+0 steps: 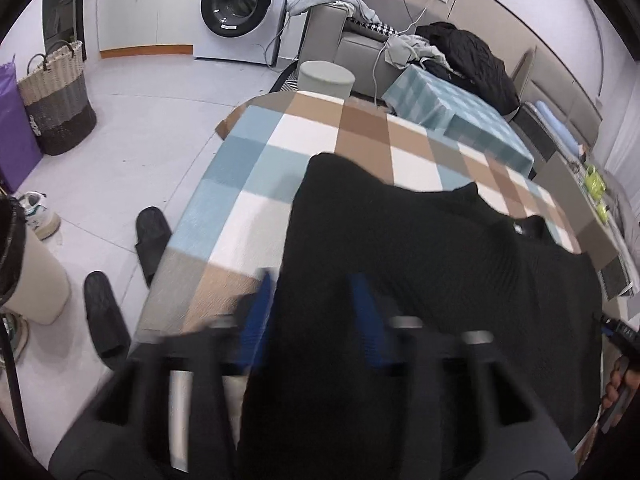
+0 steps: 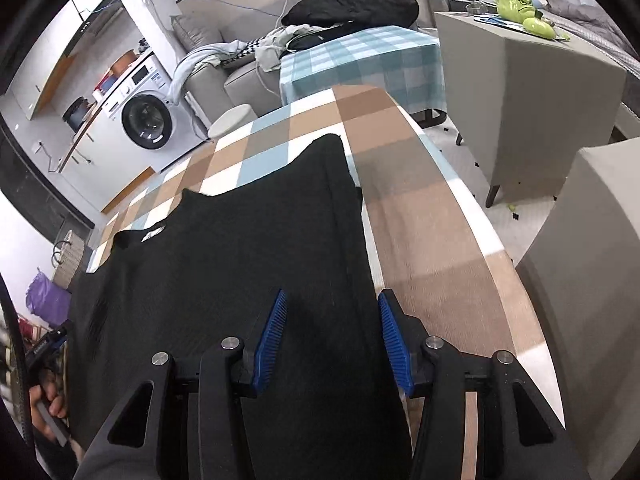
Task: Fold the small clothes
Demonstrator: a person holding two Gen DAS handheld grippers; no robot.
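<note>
A black knit top (image 1: 420, 256) lies spread on the checked tablecloth (image 1: 288, 152), collar and white label toward the far side. My left gripper (image 1: 316, 300) is open, its blue pads (image 1: 260, 312) astride the garment's near left edge; the view is motion-blurred. In the right wrist view the same top (image 2: 240, 264) lies flat on the tablecloth (image 2: 432, 240). My right gripper (image 2: 330, 320) is open, blue pads (image 2: 272, 336) either side of the garment's near right edge. The cloth lies between the jaws, not pinched.
Black slippers (image 1: 150, 236) and a woven basket (image 1: 56, 96) sit on the floor to the left. A washing machine (image 1: 240, 4), sofa with clothes (image 1: 460, 48), a second checked table (image 2: 360, 60) and grey cabinets (image 2: 520, 80) surround the table.
</note>
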